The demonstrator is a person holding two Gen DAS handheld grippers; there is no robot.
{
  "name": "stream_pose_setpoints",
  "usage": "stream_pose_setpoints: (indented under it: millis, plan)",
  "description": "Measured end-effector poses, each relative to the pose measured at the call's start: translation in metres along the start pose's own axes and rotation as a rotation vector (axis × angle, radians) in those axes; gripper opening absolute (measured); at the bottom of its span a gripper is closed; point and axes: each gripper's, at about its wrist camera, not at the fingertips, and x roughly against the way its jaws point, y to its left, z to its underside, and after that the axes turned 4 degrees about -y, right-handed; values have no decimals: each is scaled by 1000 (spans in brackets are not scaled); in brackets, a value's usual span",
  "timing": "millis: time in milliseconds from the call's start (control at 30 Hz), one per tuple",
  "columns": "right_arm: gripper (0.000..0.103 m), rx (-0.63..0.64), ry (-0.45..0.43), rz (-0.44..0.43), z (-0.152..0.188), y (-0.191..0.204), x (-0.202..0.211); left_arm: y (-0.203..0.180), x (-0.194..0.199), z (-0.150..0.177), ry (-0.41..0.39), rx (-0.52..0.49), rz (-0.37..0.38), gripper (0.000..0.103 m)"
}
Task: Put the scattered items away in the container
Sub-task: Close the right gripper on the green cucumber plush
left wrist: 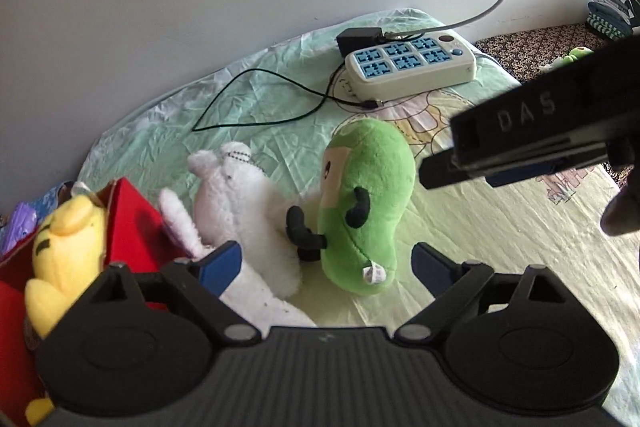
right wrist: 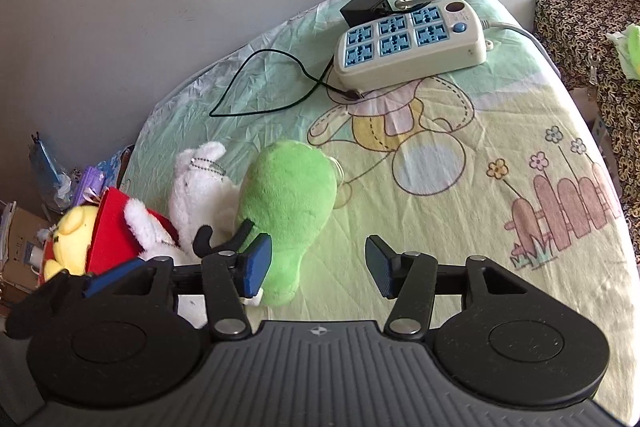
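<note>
While both sets of jaws stand released and empty, pick one toy. Left gripper (left wrist: 326,269) frames the green bean-shaped plush toy (left wrist: 364,207) lying on the pastel cartoon-print bedsheet (left wrist: 500,247), touching the white fluffy plush rabbit (left wrist: 236,215) at its nine o'clock. Right gripper (right wrist: 318,265) hovers just beside the same toy. Red open fabric container (left wrist: 132,227), yellow plush bear (left wrist: 68,247) inside, sits at nine o'clock. Close across the bean's middle, lift clear of the rabbit, swing over the rim. Free sheet at three o'clock; cream power strip (right wrist: 412,43) and thin black cable (right wrist: 260,79) at twelve.

Green plush toy (right wrist: 286,199), white plush toy (right wrist: 200,183), yellow plush toy (left wrist: 66,247), red container (left wrist: 132,227); pastel cartoon-print sheet (right wrist: 460,187).
</note>
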Motion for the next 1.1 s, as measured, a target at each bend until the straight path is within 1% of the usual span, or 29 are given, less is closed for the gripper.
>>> stream_pose_setpoints:
  millis: [100, 233, 367, 400, 433, 467, 500, 533, 567, 700, 733, 800, 867, 1000, 1100]
  plan:
    - [66, 17, 14, -18, -13, 9, -11, -1, -16, -5, 26, 20, 38, 94]
    - [69, 70, 22, -24, -20, 23, -26, -4, -33, -6, 46, 9, 44, 95]
    - [69, 79, 46, -27, -21, 27, -43, -6, -43, -6, 67, 20, 60, 94]
    - [70, 75, 53, -28, -21, 27, -48, -6, -46, -6, 73, 27, 66, 93]
    - [70, 68, 61, -28, -21, 26, -53, -5, -49, -7, 82, 36, 70, 90]
    - [70, 56, 68, -27, -21, 24, -57, -5, -53, -7, 96, 43, 72, 82]
    - [71, 40, 74, -25, -22, 21, -62, -5, -58, -7, 115, 47, 74, 69]
    - [76, 25, 77, -29, -22, 18, -65, -5, -62, -7, 133, 50, 75, 63]
    - [77, 13, 81, -35, -22, 16, -68, -5, -65, -6, 145, 52, 71, 59]
    - [75, -18, 89, -70, -21, 10, -74, -7, -69, -6, 150, 53, 60, 57]
    - [71, -31, 89, -84, -21, 8, -75, -8, -68, -6, 149, 51, 58, 56]
    - [66, -64, 88, -107, -21, 1, -74, -11, -65, -6, 142, 35, 55, 51]
    - [63, -79, 84, -123, -19, -4, -70, -15, -62, -6, 140, 24, 57, 50]
    - [60, -83, 73, -119, -14, -12, -57, -22, -45, -5, 142, 38, 114, 49]
    - [60, -94, 83, -120, -8, -21, -44, -33, -28, 1, 141, 22, 141, 49]
